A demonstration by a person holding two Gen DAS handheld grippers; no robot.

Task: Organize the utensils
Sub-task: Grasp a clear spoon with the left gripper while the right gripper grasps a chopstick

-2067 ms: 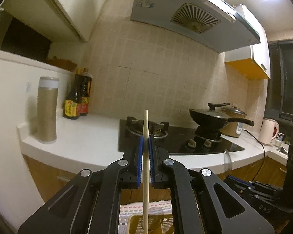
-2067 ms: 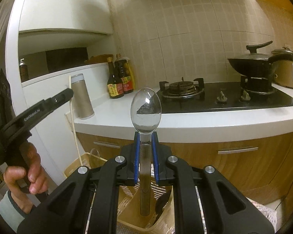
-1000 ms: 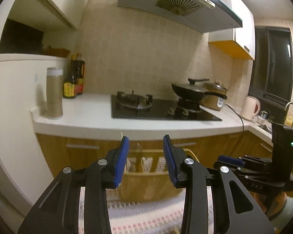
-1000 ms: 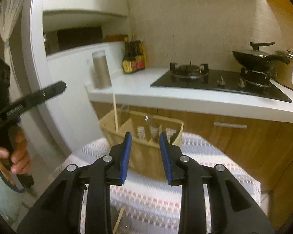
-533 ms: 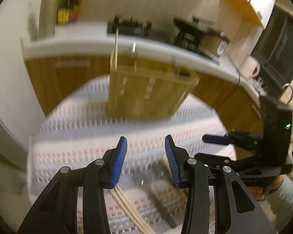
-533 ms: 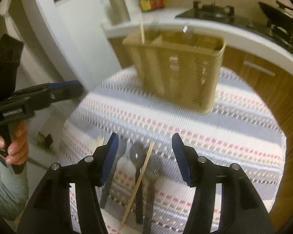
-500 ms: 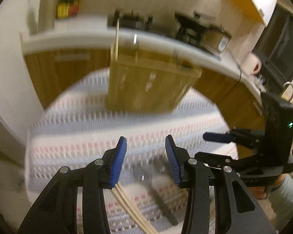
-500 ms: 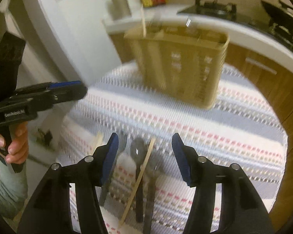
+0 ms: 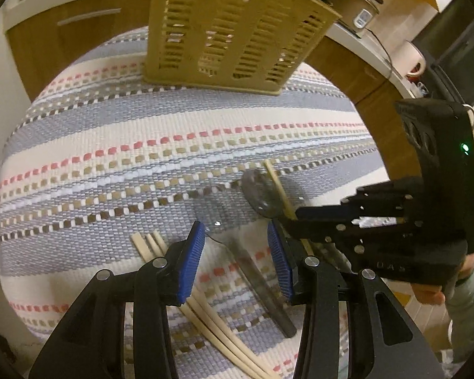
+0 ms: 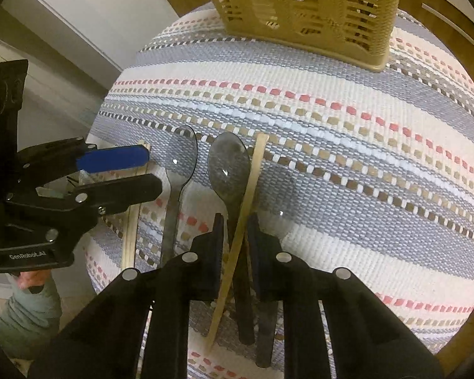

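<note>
The right gripper (image 10: 233, 237) has just been closing, jaws narrow around a lone chopstick (image 10: 248, 195) and spoon handle on the striped mat (image 10: 347, 145); the left gripper (image 9: 235, 259) gapes over another spoon (image 9: 252, 271), nothing held; the utensil basket (image 9: 233, 28) stands beyond.

Striped woven cloth (image 9: 110, 132); wooden cabinet fronts (image 9: 79, 38); perhaps a kettle (image 9: 414, 58).

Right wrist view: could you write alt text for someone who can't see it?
The right tongs are closed around a single chopstick lying on a striped woven cloth, beside three dark spoons. The left tongs hover open over more chopsticks at the left, and a tan slotted utensil basket stands at the top.
</note>
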